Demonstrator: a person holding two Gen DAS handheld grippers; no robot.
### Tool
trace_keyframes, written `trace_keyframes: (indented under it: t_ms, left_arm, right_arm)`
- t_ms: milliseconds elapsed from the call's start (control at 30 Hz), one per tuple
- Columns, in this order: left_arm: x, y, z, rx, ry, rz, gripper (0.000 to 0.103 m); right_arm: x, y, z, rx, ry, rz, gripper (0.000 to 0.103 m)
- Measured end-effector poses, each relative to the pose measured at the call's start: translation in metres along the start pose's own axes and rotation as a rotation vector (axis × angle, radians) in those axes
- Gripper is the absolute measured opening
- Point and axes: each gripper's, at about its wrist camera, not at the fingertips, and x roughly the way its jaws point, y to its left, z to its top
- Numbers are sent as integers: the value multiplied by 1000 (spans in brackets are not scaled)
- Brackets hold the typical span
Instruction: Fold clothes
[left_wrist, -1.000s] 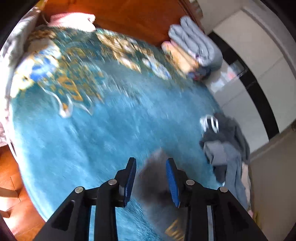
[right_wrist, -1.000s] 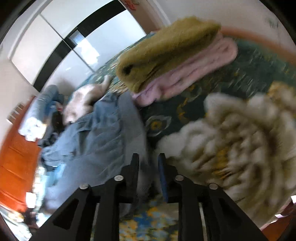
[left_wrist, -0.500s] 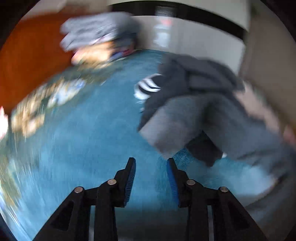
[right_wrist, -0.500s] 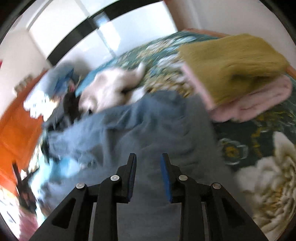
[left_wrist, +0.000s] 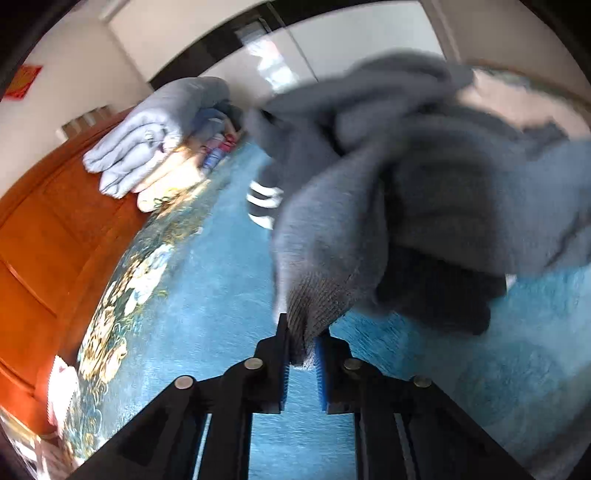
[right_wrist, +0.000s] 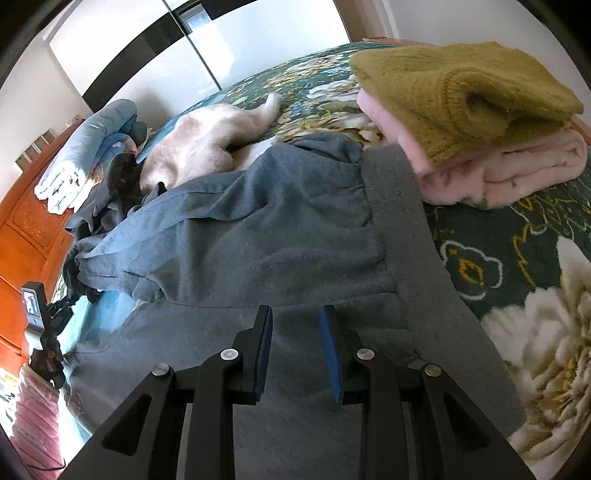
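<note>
Since a second ago the left gripper (left_wrist: 303, 350) has swung across the blue floral bedspread (left_wrist: 207, 302) and now clamps a ribbed cuff of the grey sweatpants (left_wrist: 388, 206); the right gripper (right_wrist: 295, 347) hovers, fingers apart, over their body. Straightening is under way; next, lift and spread the leg flat.

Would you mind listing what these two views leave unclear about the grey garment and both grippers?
- Left wrist: grey garment motion-blurred; its type is unclear.
- Left gripper: cuff hides the pad contact.
- Right gripper: open over the grey trousers; contact unclear.
- Right wrist: trouser legs bunched, ends hidden.
</note>
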Motion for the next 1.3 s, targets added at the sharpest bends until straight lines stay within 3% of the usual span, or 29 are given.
trace_keyframes:
  t_ms: [100, 267, 333, 433, 600, 667, 700, 800, 933, 1067, 1100, 1133, 1200, 1300]
  left_arm:
    - [-26, 33, 6, -76, -71, 14, 11]
    - [-76, 96, 14, -167, -201, 122, 11]
    - [-74, 106, 3, -153, -184, 159, 11]
    - [-54, 113, -23, -170, -115, 136, 11]
    - [-46, 107, -40, -225, -79, 106, 11]
    - [-43, 104, -47, -248, -64, 95, 11]
    - [-42, 103, -50, -259, -57, 89, 11]
    - [-38, 99, -58, -287, -39, 74, 11]
    - [-44, 97, -48, -270, -60, 78, 11]
    - [-45, 100, -33, -263, -64, 75, 11]
    - [-43, 101, -29, -262, -58, 76, 11]
    - [-40, 102, -24, -259, -51, 76, 11]
    - [-36, 105, -10, -266, -51, 77, 11]
    - [-51, 120, 14, -335, -122, 65, 11]
  right_arm:
    - [-1, -2, 1, 14, -2, 4, 27]
    - [-7, 0, 1, 12, -21, 18, 28]
    - [-7, 0, -1, 15, -21, 24, 27]
    - [-1, 2, -1, 47, -7, 77, 28]
    - [10, 26, 13, 53, 8, 184, 28]
    - [15, 36, 28, 62, 2, 212, 34]
    - [20, 38, 39, 88, 0, 222, 46]
    - [38, 37, 68, 200, 5, 243, 49]
    - [70, 23, 98, 435, 44, 189, 49]
    - [91, 9, 106, 566, 90, 109, 49]
    - [96, 6, 108, 599, 102, 89, 46]
    - [101, 3, 110, 632, 113, 69, 31]
    - [110, -4, 115, 689, 131, 36, 17]
    - [83, 5, 135, 631, 27, 174, 12]
